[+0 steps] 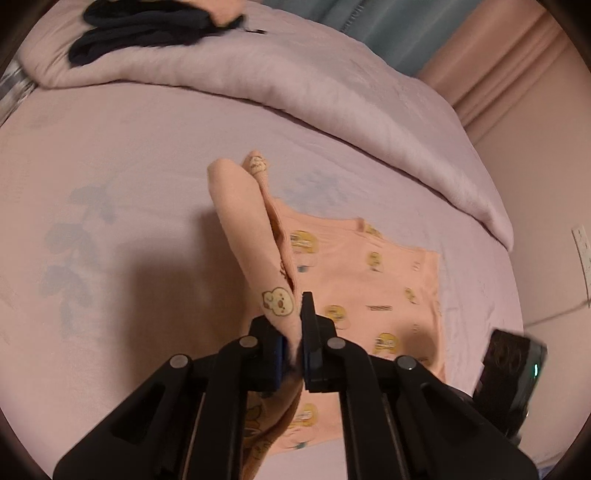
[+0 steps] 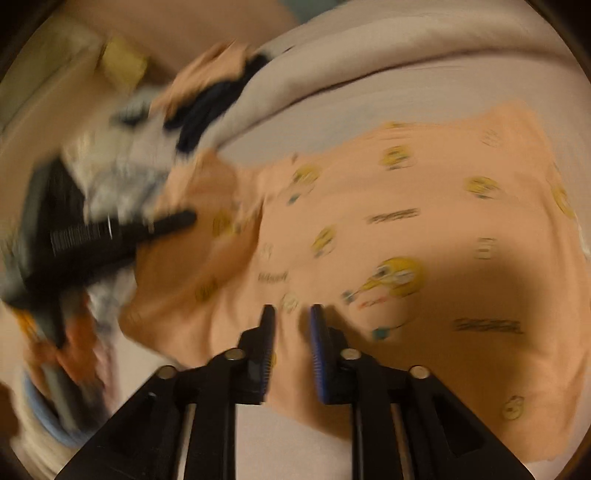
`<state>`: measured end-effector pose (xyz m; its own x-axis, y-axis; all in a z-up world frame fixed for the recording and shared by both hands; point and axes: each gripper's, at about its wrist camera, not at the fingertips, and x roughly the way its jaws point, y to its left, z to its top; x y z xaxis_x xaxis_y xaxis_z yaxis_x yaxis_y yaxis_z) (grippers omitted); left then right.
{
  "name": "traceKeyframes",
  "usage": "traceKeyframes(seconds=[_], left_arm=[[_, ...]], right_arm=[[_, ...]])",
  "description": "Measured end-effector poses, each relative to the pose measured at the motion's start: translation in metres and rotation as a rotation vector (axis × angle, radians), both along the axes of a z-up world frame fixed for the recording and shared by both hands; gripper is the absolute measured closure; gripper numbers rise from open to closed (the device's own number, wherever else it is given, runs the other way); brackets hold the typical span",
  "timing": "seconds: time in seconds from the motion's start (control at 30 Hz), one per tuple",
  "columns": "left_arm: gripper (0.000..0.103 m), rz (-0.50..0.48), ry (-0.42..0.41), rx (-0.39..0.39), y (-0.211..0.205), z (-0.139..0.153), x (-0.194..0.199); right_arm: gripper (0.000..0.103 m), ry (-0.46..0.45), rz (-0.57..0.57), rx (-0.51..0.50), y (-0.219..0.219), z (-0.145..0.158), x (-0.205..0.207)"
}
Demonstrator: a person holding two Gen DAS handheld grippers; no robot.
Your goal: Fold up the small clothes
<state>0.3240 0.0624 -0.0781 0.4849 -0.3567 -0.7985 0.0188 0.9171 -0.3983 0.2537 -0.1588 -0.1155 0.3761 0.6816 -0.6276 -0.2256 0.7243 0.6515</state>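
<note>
1. A peach garment [image 1: 369, 280] printed with yellow cartoon faces lies spread on a pale pink bed sheet [image 1: 129, 155], right of centre in the left wrist view.
2. The left gripper [image 1: 293, 332] is clamped on a lifted fold of the garment; the pinched cloth rises as a long, narrow ridge running away from the fingers toward the far side of the bed.
3. A cartoon duck print sits on that raised fold, just beyond the gripper's fingertips.
4. The right gripper [image 2: 291, 314] hovers with its fingers apart over the near edge of the same garment [image 2: 406, 229]; whether the tips touch the cloth cannot be told from the blurred right wrist view.
5. In that view the left gripper [image 2: 166, 225] appears at the left as a dark, smeared shape holding the bunched cloth.
6. A thick pink duvet [image 1: 332, 96] lies rolled along the far side of the bed, from far left to the right edge.
7. Dark clothing [image 1: 147, 29] is heaped on the duvet at the far left.
8. Faint blue leaf patterns mark the sheet to the left of the garment.
9. The right gripper's body [image 1: 513, 373] shows at the near right edge of the left wrist view, beside the garment.
</note>
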Motion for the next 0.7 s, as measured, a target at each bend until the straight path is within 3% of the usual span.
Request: traceKeyframes(seconds=[0.07, 0.2, 0.23, 0.37, 0.47, 0.63, 0.7], left_arm=[[0.097, -0.038, -0.004, 0.028, -0.023, 0.001, 0.002], [0.097, -0.116, -0.001, 0.071, -0.066, -0.003, 0.006], [0.096, -0.138, 0.003, 0.080, -0.075, -0.006, 0.007], [0.093, -0.234, 0.067, 0.065, -0.103, -0.029, 0.009], [0.092, -0.273, 0.110, 0.050, -0.111, -0.041, 0.007], [0.092, -0.292, 0.086, -0.006, -0.087, -0.028, -0.006], [0.091, -0.276, 0.062, -0.025, -0.069, -0.019, -0.018]], right_arm=[[0.060, 0.049, -0.049, 0.156, -0.021, -0.006, 0.010], [0.050, 0.117, -0.091, 0.370, -0.038, -0.017, 0.033], [0.043, 0.134, -0.093, 0.403, -0.039, -0.021, 0.039], [0.039, 0.232, -0.142, 0.573, -0.047, -0.040, 0.058], [0.039, 0.274, -0.151, 0.589, -0.041, -0.041, 0.068], [0.039, 0.256, -0.126, 0.480, -0.031, -0.032, 0.071], [0.047, 0.237, -0.109, 0.414, -0.025, -0.028, 0.074]])
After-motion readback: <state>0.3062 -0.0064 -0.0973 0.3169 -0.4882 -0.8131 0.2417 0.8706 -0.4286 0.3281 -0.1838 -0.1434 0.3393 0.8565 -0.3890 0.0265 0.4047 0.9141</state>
